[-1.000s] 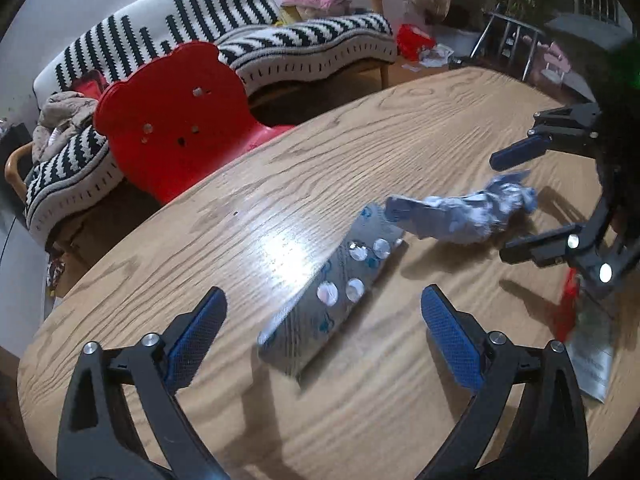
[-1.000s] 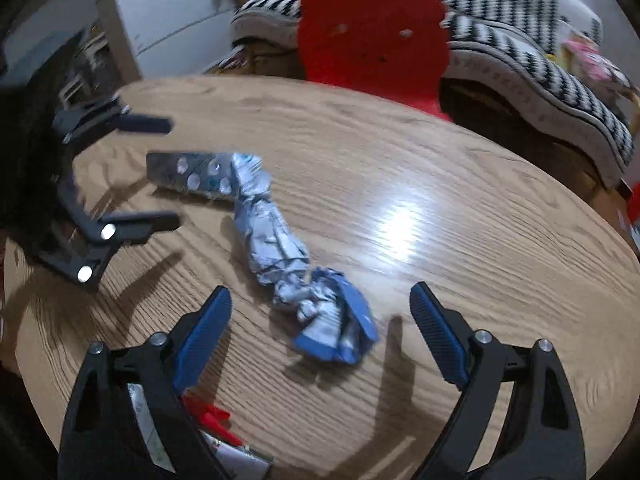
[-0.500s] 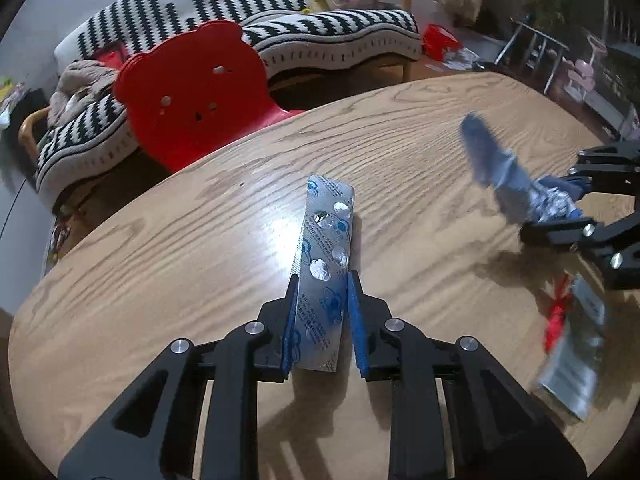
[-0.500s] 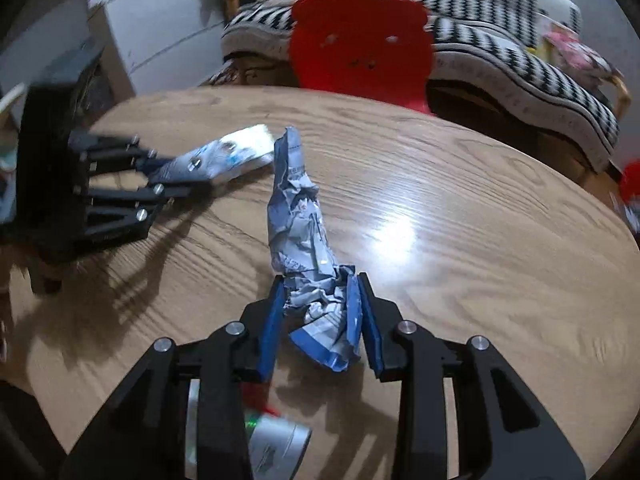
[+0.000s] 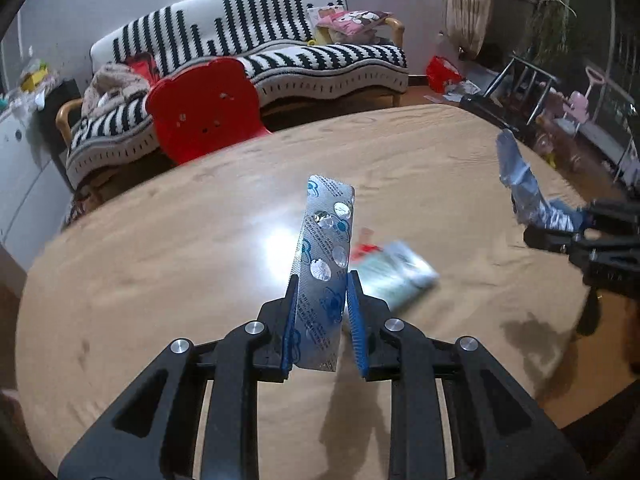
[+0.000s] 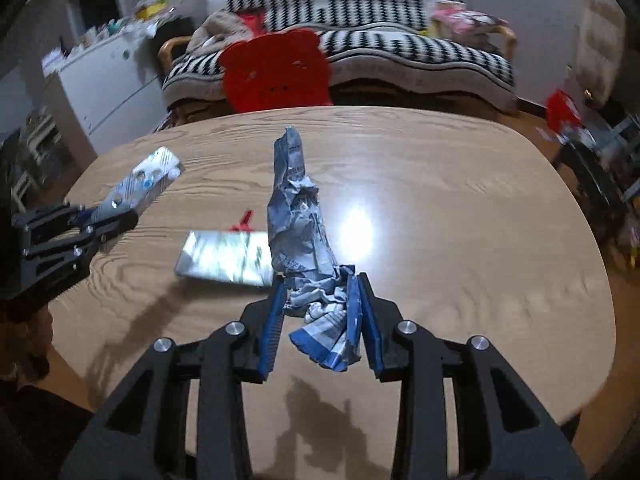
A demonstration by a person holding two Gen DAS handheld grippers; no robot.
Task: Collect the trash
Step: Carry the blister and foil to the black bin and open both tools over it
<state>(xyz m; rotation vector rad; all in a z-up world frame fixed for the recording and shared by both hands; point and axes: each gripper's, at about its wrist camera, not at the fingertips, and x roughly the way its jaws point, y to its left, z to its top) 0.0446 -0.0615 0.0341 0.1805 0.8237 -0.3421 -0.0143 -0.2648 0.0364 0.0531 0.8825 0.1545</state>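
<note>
Two pieces of trash are already off the oval wooden counter [image 5: 160,264]: the left tongs [image 5: 320,312] pinch the lower end of a silver foil blister pack with blue print [image 5: 326,248], and the right tongs [image 6: 320,308] are clamped on a crumpled blue-and-white paper wrapper [image 6: 298,220] that stands up from them. One flat silvery packet with a red torn end [image 6: 224,256] lies on the counter between them, uncollected. No bin shows in either view; a red bear-shaped plastic chair [image 5: 204,112] and a black-and-white striped sofa [image 5: 248,40] stand beyond the far edge, clear of the work.
</note>
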